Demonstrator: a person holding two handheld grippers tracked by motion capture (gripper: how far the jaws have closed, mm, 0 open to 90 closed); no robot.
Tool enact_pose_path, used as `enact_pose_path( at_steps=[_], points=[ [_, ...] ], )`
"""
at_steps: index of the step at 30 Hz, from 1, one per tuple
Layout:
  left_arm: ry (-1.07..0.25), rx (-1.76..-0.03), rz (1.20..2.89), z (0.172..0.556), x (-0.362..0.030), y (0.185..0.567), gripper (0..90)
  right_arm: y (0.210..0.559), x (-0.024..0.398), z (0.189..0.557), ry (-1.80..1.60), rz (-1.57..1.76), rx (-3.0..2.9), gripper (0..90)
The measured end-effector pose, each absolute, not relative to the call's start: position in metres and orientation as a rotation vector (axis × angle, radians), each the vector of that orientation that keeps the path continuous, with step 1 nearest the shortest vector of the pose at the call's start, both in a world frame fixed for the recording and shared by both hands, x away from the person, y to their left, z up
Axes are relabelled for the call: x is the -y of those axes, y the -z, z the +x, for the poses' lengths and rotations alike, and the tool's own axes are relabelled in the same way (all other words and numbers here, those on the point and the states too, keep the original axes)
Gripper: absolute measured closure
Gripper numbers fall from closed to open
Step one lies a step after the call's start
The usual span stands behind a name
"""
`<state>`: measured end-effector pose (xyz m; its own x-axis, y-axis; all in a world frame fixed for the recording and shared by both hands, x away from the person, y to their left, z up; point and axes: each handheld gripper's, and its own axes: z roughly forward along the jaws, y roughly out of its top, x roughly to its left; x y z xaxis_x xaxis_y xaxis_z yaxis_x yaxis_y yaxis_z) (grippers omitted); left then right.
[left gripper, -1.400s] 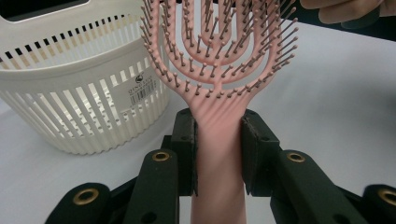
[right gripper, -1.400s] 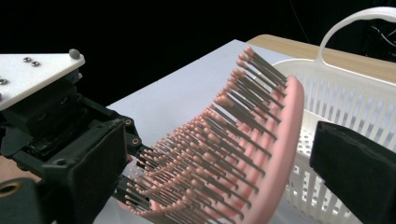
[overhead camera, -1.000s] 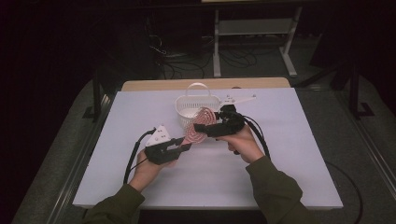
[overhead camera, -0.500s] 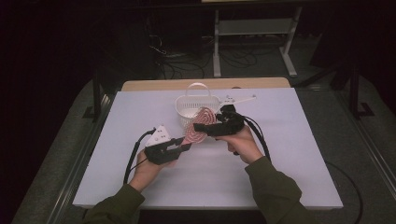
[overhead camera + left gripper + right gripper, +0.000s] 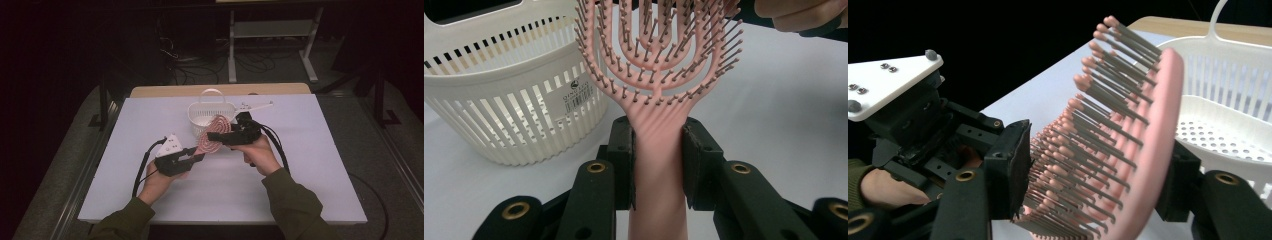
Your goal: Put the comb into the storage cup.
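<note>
Right now my left gripper (image 5: 657, 165) clamps the pink vented plastic hairbrush (image 5: 659, 75) by its handle while my right gripper (image 5: 1098, 190) pinches its bristled head beside the white slotted plastic basket (image 5: 210, 116).

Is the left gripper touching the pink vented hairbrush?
Touching. In the left gripper view, the left gripper has both black jaws pressed against the pink vented hairbrush handle.

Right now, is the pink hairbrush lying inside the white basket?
No, the pink hairbrush is held beside the white basket, its handle clamped in the left tool.
</note>
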<state>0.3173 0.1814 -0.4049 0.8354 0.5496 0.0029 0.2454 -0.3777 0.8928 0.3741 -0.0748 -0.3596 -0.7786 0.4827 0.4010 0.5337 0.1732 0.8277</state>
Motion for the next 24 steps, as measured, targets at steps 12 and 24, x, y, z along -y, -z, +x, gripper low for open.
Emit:
enact_pose_path(
  at_steps=[12,24],
  points=[
    [-0.374,-0.593,1.973,0.3174,-0.1813,0.4051,70.0,0.3612,0.0745,0.3759,1.685,-1.032,2.341,50.5],
    [-0.375,-0.587,1.984,0.3179,-0.1808,0.4063,70.1,0.3610,0.0749,0.3762,1.695,-1.030,2.313,55.4]
  ],
)
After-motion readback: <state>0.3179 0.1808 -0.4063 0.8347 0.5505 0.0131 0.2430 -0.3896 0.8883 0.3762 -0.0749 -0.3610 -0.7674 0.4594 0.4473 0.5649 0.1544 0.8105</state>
